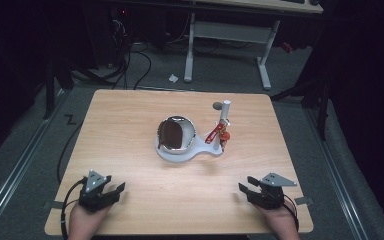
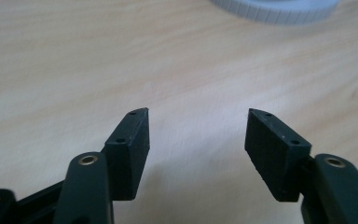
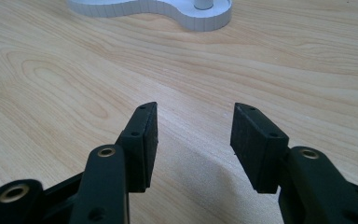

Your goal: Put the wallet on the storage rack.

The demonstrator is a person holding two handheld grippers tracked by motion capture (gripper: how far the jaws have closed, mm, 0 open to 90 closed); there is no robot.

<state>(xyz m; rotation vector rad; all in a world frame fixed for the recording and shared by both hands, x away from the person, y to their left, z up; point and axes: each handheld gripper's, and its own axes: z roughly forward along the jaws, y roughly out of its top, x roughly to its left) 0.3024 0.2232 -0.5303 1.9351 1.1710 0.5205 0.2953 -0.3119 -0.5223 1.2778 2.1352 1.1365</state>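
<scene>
Item: white stand (image 1: pixel 180 152) at table (image 1: pixel 130 110) centre, carrying a shiny tilted bowl (image 1: pixel 176 133) and, at its 3 o'clock, a post (image 1: pixel 225 114) with a red clip (image 1: pixel 216 134).

My left gripper (image 1: pixel 111 191) sits at 7 o'clock, my right gripper (image 1: pixel 246 189) at 5; both spread, empty, well apart from the stand.

Risk: an off-centre reach could, I judge, tip the post.

Unclear: the bowl's dark contents; how the clip fastens.
</scene>
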